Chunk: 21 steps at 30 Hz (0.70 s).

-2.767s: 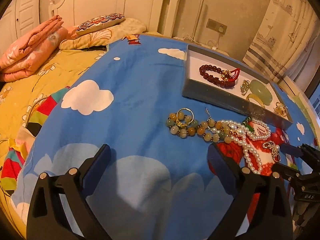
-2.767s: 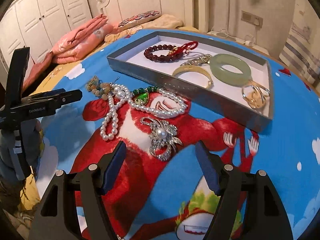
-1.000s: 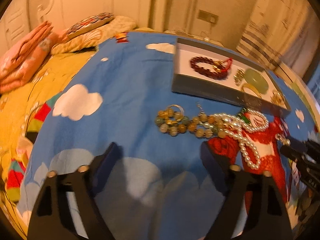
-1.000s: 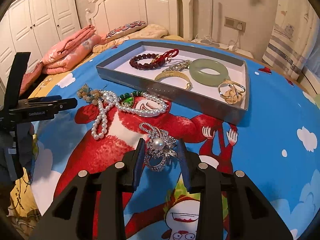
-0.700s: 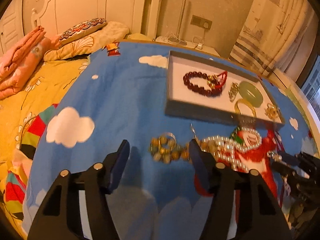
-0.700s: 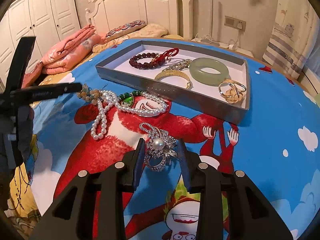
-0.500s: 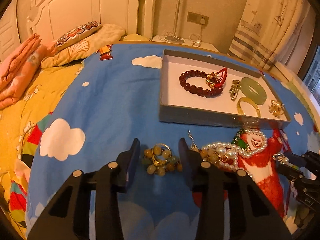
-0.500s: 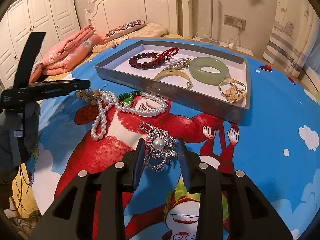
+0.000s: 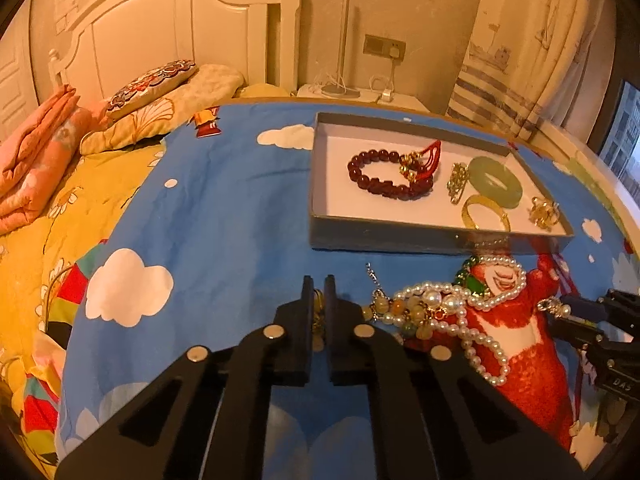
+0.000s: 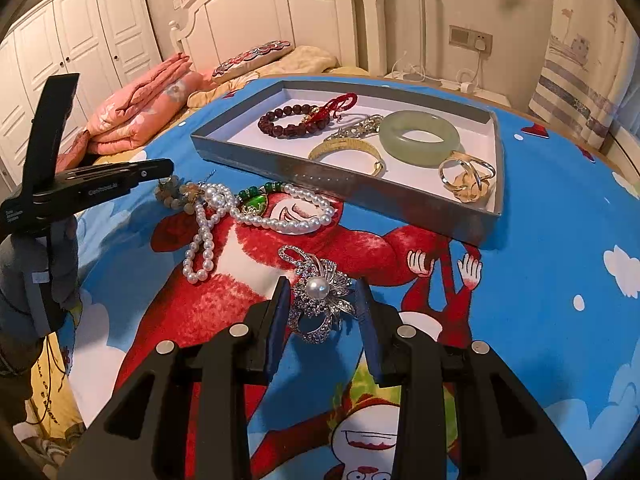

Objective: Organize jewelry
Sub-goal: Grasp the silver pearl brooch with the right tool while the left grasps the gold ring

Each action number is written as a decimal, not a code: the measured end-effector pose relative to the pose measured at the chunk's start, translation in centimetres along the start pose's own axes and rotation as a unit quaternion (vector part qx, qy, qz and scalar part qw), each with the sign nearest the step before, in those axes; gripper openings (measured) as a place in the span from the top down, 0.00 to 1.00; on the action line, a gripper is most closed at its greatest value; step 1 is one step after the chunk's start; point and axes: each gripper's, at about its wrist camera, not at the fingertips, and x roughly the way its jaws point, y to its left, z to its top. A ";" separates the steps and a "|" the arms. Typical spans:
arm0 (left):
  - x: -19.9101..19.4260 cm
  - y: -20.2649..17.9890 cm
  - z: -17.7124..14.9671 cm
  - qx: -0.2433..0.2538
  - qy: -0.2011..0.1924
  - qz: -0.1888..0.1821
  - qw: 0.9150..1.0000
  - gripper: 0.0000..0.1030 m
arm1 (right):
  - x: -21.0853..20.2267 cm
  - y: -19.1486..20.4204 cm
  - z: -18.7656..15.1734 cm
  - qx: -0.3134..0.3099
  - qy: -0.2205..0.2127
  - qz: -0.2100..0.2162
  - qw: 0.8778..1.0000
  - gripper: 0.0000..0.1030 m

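My left gripper (image 9: 318, 280) is shut on the multicoloured bead bracelet (image 9: 318, 314), whose beads (image 10: 176, 194) show under its tip (image 10: 160, 168) in the right wrist view. My right gripper (image 10: 320, 286) has its jaws close around the silver pearl brooch (image 10: 318, 294) on the blue bedspread. A pearl necklace (image 10: 260, 216) with a green pendant lies between them. The grey jewelry box (image 10: 344, 184) holds a dark red bead bracelet (image 10: 292, 122), a jade bangle (image 10: 418, 138), a gold bangle (image 10: 348, 148) and gold rings (image 10: 466, 178).
The box stands on the cartoon bedspread (image 9: 224, 216), just beyond the necklace. Pink folded blankets (image 10: 140, 108) and pillows (image 9: 160, 88) lie at the far left by the headboard. Curtains (image 9: 520, 60) hang at the right.
My left gripper moved forward over the bead bracelet and its jaws closed from wide open onto it. My right gripper's jaws narrowed around the brooch, then stayed still.
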 end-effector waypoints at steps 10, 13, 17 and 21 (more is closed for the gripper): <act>-2.6 1.9 -0.8 -0.034 -0.017 -0.011 0.999 0.98 | -0.1 0.0 0.0 0.001 -0.002 -0.001 1.000 0.67; -3.4 2.1 -1.3 -0.038 -0.018 -0.017 0.999 0.98 | -0.1 0.0 0.0 0.001 -0.002 -0.001 1.000 0.67; -4.4 1.5 -1.4 -0.030 -0.025 -0.020 0.999 0.98 | -0.4 0.1 0.0 0.002 -0.008 -0.003 1.000 0.68; -4.9 0.5 -1.3 -0.020 -0.030 -0.025 0.999 0.98 | -0.8 0.2 -0.1 0.001 -0.014 -0.006 1.000 0.68</act>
